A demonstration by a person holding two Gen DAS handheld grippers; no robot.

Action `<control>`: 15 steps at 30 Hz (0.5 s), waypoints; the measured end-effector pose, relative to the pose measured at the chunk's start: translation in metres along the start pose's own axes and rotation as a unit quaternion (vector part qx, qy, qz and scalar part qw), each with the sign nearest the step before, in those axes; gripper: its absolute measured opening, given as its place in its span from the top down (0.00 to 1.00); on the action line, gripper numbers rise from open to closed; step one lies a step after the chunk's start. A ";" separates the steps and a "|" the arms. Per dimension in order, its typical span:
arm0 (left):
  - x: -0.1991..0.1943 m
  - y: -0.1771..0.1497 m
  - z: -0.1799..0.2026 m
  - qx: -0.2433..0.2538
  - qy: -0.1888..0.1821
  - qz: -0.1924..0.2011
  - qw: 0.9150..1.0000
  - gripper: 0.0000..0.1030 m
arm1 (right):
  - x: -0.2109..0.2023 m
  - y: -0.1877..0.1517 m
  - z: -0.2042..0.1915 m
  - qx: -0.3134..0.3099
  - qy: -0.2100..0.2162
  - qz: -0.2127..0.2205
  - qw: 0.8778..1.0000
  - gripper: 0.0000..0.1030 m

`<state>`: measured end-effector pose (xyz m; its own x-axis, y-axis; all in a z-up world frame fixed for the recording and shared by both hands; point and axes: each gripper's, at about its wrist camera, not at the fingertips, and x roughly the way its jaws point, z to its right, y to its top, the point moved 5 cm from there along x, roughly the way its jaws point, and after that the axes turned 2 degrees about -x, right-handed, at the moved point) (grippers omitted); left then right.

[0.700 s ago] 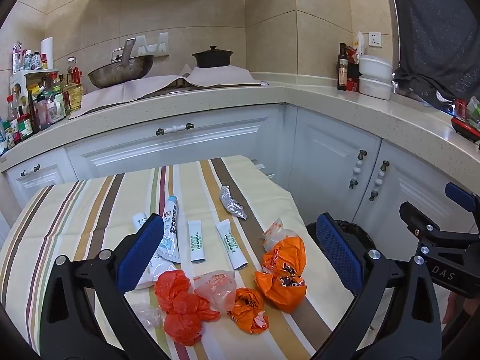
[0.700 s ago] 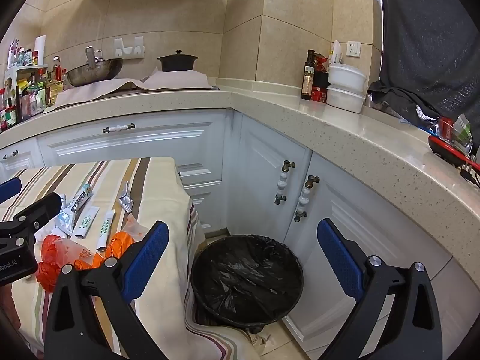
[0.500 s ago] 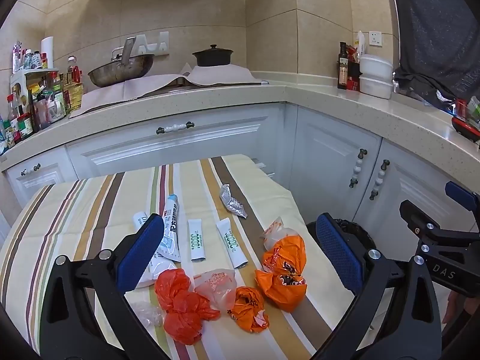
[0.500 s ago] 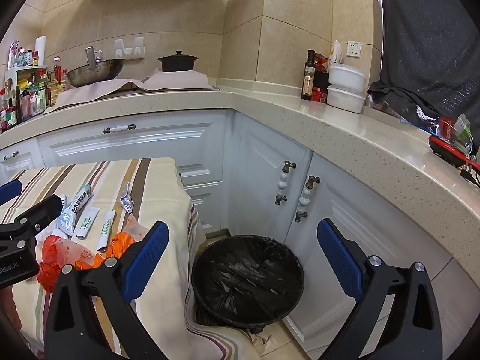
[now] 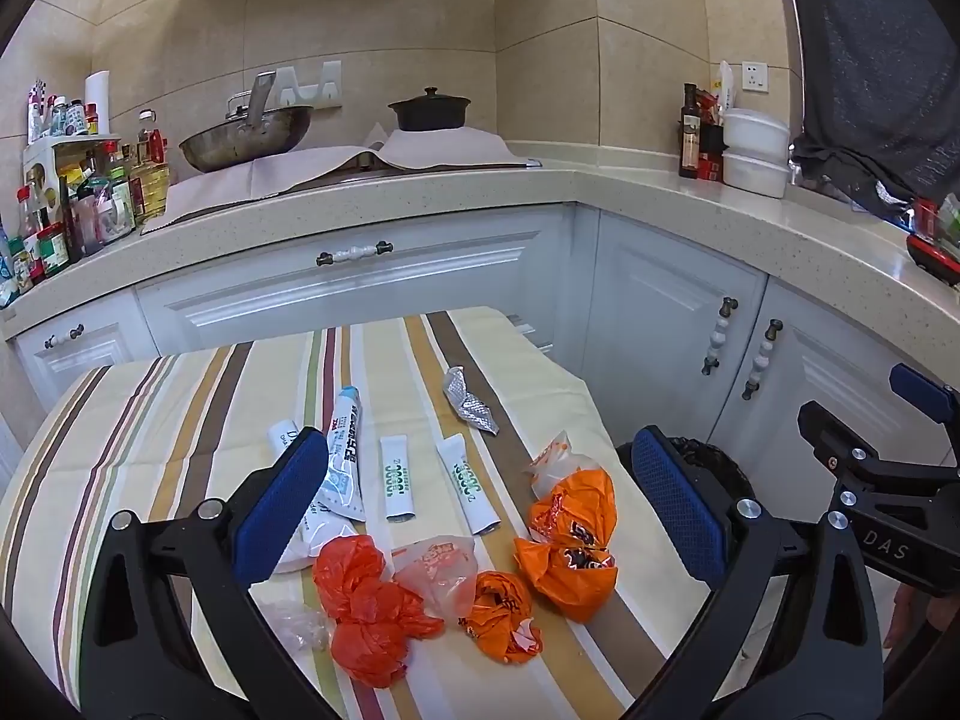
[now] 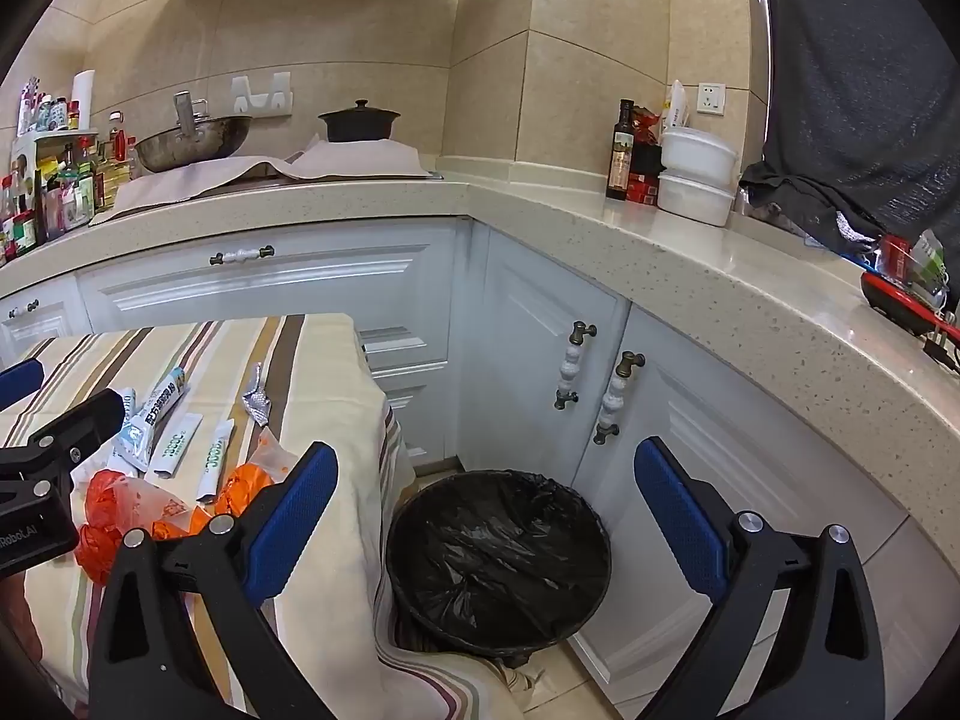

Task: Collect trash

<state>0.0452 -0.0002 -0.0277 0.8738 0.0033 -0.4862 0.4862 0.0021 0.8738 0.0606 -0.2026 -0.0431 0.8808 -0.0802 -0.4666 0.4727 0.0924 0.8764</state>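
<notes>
Two tools, both spread wide and holding nothing. Left tool (image 5: 480, 507) hovers over a striped worktop (image 5: 150, 420) strewn with trash: crumpled orange bags (image 5: 570, 546), a red bag (image 5: 366, 600), a clear bag (image 5: 441, 570), white sachets (image 5: 399, 480), a toothpaste tube (image 5: 345, 450) and a foil wrapper (image 5: 471, 402) farthest from the tool. Right tool (image 6: 486, 519) hangs above a black-lined trash bin (image 6: 498, 552) standing on the floor just beside the worktop's edge, below white cabinets (image 6: 540, 312)
</notes>
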 end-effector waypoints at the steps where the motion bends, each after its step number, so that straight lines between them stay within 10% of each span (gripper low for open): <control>1: 0.000 0.000 0.000 0.000 0.000 0.000 1.000 0.04 | 0.000 0.000 0.000 0.000 0.000 0.000 1.000 0.06; 15: -0.001 -0.001 -0.006 0.000 -0.003 -0.002 1.000 0.04 | 0.001 -0.001 0.000 0.000 0.000 -0.002 1.000 0.06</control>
<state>0.0434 0.0060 -0.0281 0.8718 -0.0020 -0.4899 0.4899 0.0015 0.8718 0.0611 -0.2031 -0.0446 0.8791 -0.0814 -0.4697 0.4759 0.0930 0.8746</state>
